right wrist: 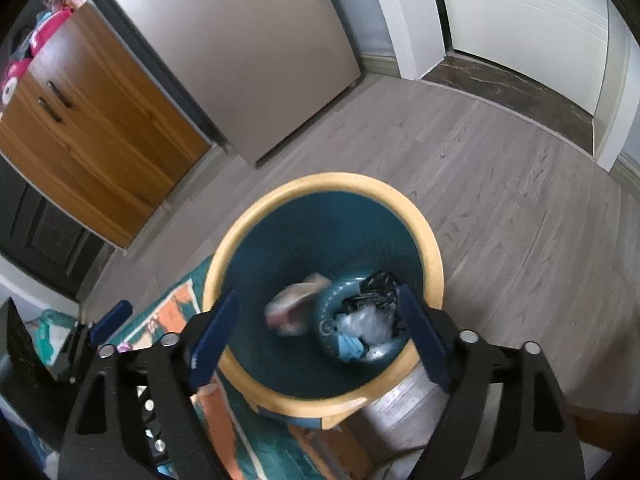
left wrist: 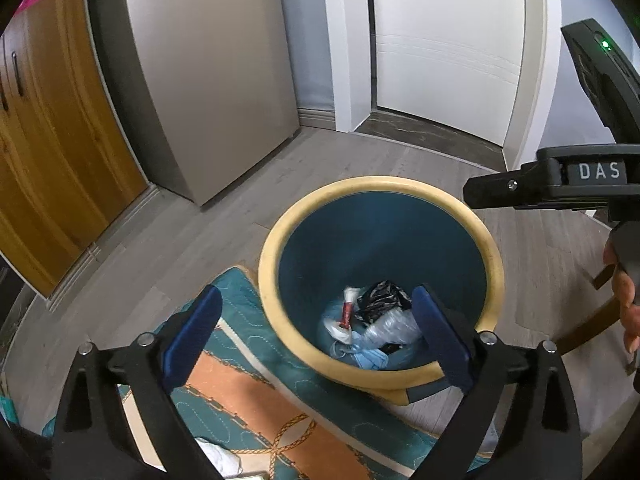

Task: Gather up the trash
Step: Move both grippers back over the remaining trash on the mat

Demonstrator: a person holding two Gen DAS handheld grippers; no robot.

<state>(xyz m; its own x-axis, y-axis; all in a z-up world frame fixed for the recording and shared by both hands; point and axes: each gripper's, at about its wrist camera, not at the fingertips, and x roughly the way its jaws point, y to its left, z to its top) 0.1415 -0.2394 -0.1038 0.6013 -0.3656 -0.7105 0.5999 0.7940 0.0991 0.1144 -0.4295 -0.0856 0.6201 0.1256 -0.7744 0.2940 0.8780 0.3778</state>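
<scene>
Hovering over bin (right wrist: 320,188), both claws gape, empty: left claw (left wrist: 316,336), right claw (right wrist: 320,336). Blurred wrapper (right wrist: 294,308) mid-bin, long axis slanting up-right. Trash pile (left wrist: 368,324) on bin bottom.

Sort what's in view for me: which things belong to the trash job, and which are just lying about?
Job:
- trash bin
- trash in the bin
- blurred wrapper over the bin
- left gripper, right gripper, jaws open

Lying about:
- rug
- fridge
- wooden cabinet
- door
</scene>
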